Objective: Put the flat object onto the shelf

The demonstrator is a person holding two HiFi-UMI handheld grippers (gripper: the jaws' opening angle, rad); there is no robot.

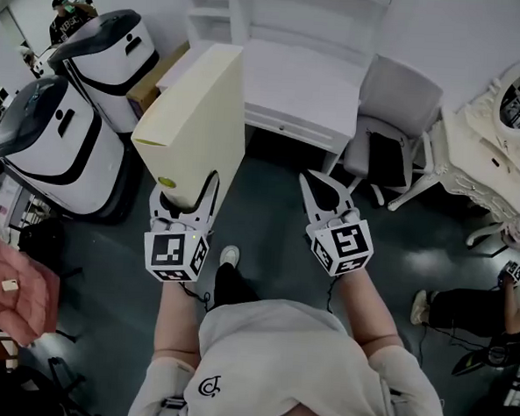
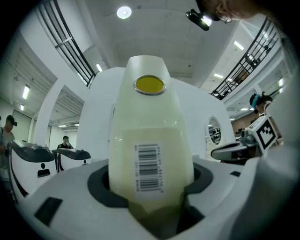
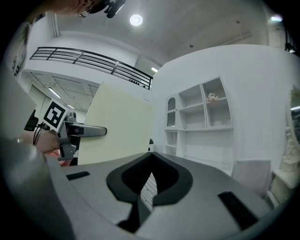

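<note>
- The left gripper [image 1: 186, 203] clamped the lower end of the cream box [image 1: 196, 111], whose long axis pointed up and ahead toward the shelf [image 1: 255, 9].
- The right gripper [image 1: 325, 187], closed and empty, sat beside it.

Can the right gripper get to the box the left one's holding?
Probably yes. The right gripper is empty, jaws together, beside the cream box that the left gripper holds upright; nothing stands between them. It would have to open first.
</note>
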